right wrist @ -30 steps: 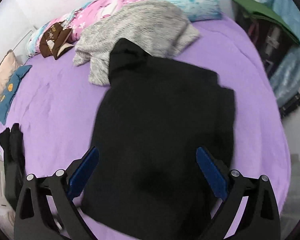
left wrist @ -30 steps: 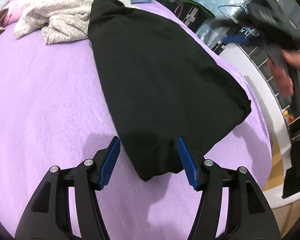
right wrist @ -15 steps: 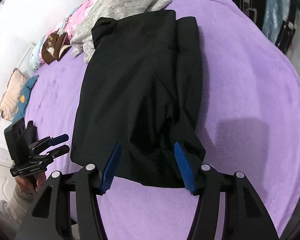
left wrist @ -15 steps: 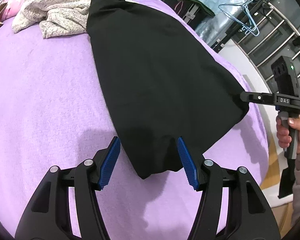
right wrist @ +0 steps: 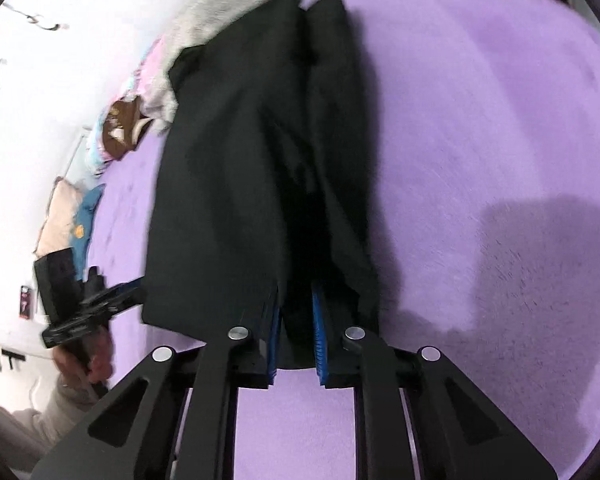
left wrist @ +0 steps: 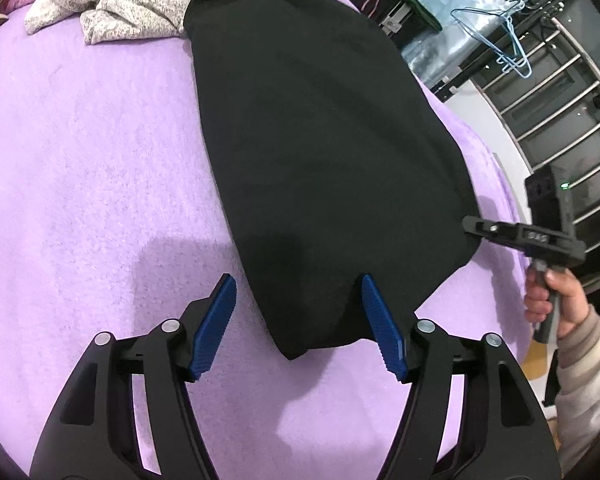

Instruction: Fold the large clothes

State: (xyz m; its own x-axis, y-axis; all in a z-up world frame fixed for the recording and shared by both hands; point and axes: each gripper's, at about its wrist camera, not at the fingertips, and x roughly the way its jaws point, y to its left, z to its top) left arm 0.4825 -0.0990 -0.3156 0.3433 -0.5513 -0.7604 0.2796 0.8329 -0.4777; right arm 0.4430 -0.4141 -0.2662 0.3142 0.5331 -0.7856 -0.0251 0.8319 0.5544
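In your right wrist view, the right gripper [right wrist: 296,316] sits at the bottom centre with its blue pads [right wrist: 319,332] drawn close on the near hem of the black garment [right wrist: 236,184]; its jaws have just been closing, and the cloth is pinched between them. The dark fabric swallows the pad tips, so you cannot see how deep the bite goes. The whole view is smeared with motion blur.

In your left wrist view, the left gripper [left wrist: 296,304] is released: its jaws stand apart, one on each side of the garment's near corner, which lies between them untouched. They have just been opening a little.

The black garment lies lengthwise on the purple bed [left wrist: 80,168], running from bottom centre to the top of the frame. Its folds are hard to read, black on black. Bare bed lies open at left in the left view and at right in the right view.

At the right edge of the left view your right hand [left wrist: 552,300] is cut off by the frame.

At upper left lies a grey knit garment [left wrist: 116,4], touching the black one's far end.
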